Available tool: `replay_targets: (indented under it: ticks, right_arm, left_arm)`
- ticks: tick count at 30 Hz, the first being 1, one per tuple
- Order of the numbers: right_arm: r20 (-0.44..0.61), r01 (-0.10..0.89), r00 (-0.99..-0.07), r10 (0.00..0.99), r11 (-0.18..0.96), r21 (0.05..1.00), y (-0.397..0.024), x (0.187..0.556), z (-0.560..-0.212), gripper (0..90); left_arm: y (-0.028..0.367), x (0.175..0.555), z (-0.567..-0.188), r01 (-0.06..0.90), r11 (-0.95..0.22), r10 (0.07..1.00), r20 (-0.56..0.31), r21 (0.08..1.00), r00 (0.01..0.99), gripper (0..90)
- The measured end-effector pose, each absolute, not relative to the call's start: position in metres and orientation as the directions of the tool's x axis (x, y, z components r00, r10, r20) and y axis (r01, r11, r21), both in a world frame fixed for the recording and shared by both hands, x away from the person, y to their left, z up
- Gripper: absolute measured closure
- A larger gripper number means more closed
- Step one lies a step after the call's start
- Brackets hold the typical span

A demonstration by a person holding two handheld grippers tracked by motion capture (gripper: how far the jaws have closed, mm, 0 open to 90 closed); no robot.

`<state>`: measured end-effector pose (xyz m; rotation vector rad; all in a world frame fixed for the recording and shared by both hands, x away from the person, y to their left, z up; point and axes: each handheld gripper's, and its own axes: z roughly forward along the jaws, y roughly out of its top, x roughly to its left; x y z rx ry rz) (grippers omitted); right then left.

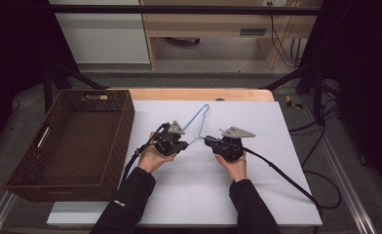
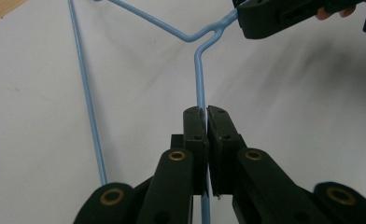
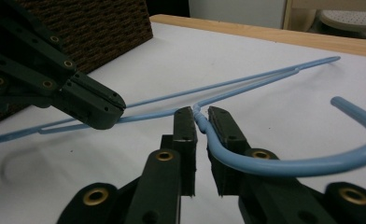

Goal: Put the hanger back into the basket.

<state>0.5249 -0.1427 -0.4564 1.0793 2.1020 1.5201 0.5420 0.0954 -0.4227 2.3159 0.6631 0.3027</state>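
Left gripper [image 2: 204, 114]: I had it clamped on the thin blue wire hanger [image 2: 200, 79]
Right gripper [image 3: 200, 116]: I had it pinching the hanger's neck, near the hook

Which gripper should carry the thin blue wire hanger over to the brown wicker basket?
Left, probably. The left gripper is shut on the blue wire hanger's shoulder and sits nearer the brown wicker basket; the right gripper holds its neck.

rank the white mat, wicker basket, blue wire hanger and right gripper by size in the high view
1. white mat
2. wicker basket
3. blue wire hanger: thin, yet spans slightly more than a gripper
4. right gripper: close to the hanger, so that ranking is unsure
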Motion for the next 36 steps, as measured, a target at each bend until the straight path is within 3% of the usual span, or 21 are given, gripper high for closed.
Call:
replay_targets:
  ticks: [13, 21, 26, 30, 36]
  right_arm:
    - [0.159, 0.375, -0.678, 0.718, 0.152, 0.914, -0.144, 0.525, -0.455, 85.4]
    - [0.160, 0.377, -0.677, 0.719, 0.151, 0.914, -0.144, 0.524, -0.454, 85.4]
    - [0.167, 0.381, -0.677, 0.717, 0.146, 0.913, -0.144, 0.523, -0.453, 85.4]
    - [0.168, 0.380, -0.675, 0.718, 0.144, 0.914, -0.144, 0.523, -0.453, 85.4]
    - [0.165, 0.380, -0.677, 0.717, 0.149, 0.913, -0.144, 0.522, -0.452, 85.4]
  left_arm:
    - [0.095, 0.542, -0.425, 0.363, -0.639, 0.527, 0.043, 0.678, 0.849, 86.2]
    - [0.091, 0.535, -0.414, 0.339, -0.650, 0.563, 0.131, 0.680, 0.816, 57.1]
    - [0.080, 0.535, -0.421, 0.345, -0.675, 0.563, 0.154, 0.652, 0.812, 47.9]
    - [0.073, 0.537, -0.428, 0.365, -0.686, 0.567, 0.149, 0.630, 0.810, 49.5]
    - [0.067, 0.539, -0.436, 0.376, -0.695, 0.570, 0.151, 0.613, 0.808, 64.9]
